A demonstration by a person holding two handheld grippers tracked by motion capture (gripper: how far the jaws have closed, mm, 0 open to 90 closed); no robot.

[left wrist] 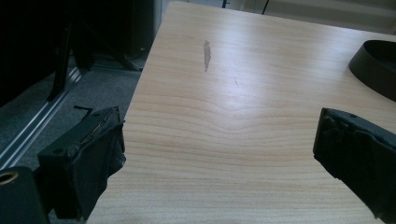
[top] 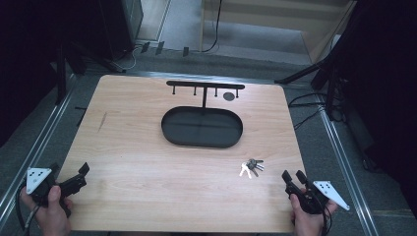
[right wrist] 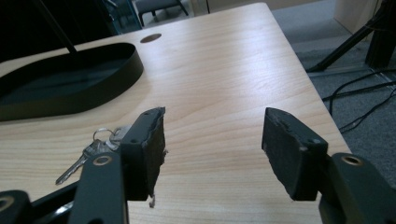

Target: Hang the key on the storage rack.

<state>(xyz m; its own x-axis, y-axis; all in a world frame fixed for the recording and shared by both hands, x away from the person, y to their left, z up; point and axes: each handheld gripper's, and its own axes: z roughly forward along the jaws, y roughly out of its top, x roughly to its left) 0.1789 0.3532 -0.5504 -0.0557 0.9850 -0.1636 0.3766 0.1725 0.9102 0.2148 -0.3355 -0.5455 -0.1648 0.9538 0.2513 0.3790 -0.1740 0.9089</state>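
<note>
1. Left tool: jaws wide apart, empty, over counter near corner.
2. Right tool: jaws apart, empty.
3. Keys on counter just ahead-left of right tool, near black tray.

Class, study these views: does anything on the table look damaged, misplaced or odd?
A grey scuff mark mars the table near its left edge. The keys lie loose on the wood beside the key stand, not hung.

Bare light wooden tabletop is lying open across the near half. The black oval metal tray with its upright black hook rack is blocking the far middle, and a small bunch of silver keys is sitting near the right front.
</note>
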